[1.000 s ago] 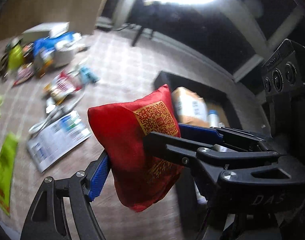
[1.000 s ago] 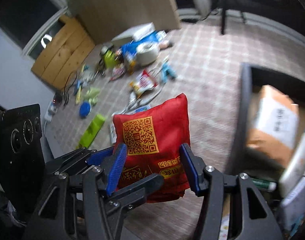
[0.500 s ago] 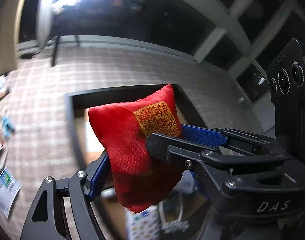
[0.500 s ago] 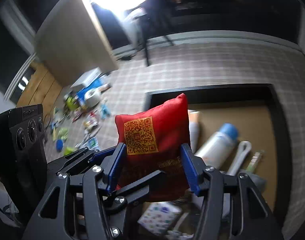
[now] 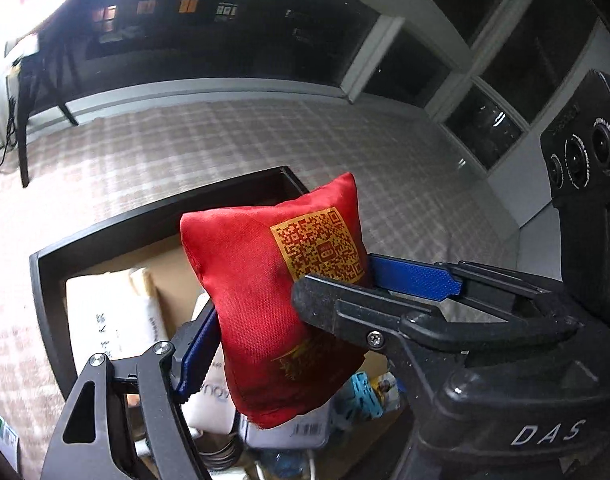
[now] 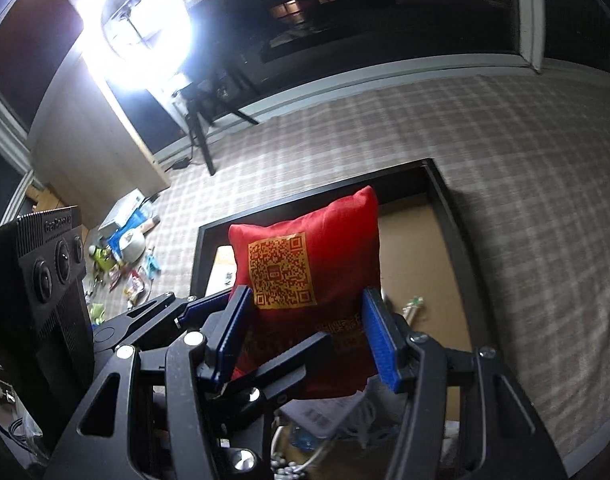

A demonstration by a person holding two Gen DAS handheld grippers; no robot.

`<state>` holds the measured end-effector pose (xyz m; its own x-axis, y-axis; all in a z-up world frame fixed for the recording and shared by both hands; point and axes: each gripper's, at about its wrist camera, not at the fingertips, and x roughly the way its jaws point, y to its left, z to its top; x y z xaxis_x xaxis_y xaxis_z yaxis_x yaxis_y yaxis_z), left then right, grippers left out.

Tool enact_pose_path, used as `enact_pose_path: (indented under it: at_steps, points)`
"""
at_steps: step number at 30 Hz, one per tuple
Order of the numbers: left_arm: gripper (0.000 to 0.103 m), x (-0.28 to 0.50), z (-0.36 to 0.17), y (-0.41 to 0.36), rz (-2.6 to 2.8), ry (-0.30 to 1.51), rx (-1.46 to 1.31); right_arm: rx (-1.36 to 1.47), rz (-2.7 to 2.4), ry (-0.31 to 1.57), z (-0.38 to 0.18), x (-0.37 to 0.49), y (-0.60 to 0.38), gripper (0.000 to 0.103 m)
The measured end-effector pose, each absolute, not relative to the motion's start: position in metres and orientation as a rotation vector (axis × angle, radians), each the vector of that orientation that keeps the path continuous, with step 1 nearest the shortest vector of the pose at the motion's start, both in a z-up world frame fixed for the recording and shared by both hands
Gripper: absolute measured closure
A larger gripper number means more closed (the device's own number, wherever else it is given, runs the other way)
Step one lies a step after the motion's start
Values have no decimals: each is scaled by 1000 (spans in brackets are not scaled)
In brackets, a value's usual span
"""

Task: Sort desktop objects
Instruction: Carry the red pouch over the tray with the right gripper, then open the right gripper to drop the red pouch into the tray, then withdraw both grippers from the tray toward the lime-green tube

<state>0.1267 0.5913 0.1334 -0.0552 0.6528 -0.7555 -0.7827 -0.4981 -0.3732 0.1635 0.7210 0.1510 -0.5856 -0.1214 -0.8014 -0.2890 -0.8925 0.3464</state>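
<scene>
Left wrist view: my left hand-held gripper (image 5: 289, 312) stands wide, its blue pads (image 5: 413, 278) pressed on the two sides of a red pouch (image 5: 261, 304) with a gold QR code. The right hand-held gripper's black finger crosses the front of the pouch just beneath the code.

Right wrist view: my right hand-held gripper (image 6: 305, 332) is also set wide and grasps the same pouch (image 6: 325, 256), one blue pad (image 6: 379, 340) on each flank. The left hand-held gripper's finger lies across the pouch's lower front. Both tools thus clamp one pouch, held upright and clear of everything beneath it.

Position: the pouch hangs over a black-rimmed box (image 6: 449, 216) that sits on the checked surface (image 6: 525, 168). Seen from the right wrist, the pouch covers the box's near-left part.

Contents: a white package (image 5: 105, 312) lies at the left of the box; a white device (image 5: 209, 404), a small blue item (image 5: 361, 394) and cables crowd the near end under the pouch. A thin white object (image 6: 411, 306) lies beside the right pad.

Open room: the brown floor (image 6: 417, 240) of the box is bare toward its far right corner. Outside the rim the surface is open to the right and beyond. A heap of clutter (image 6: 125, 256) lies well apart to the left, near a ring light (image 6: 141, 28).
</scene>
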Motion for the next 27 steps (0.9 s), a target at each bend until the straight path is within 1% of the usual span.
enact_pose_path:
  at_steps: [5,8,12,27]
  points:
    - [29,133,139,604,1821,236,-1126,-1362,2619,686,153,166,728,48]
    - [29,138,147,603,1866,277,-1078,-1305,2596,643,157,170,731,48]
    - [29,143,156,600,1892,315,-1026,-1261,2597,656,162,175,735,46]
    - [29,142,166,567,1929,307,-1004,-1256,2628,625,170,173,711,46]
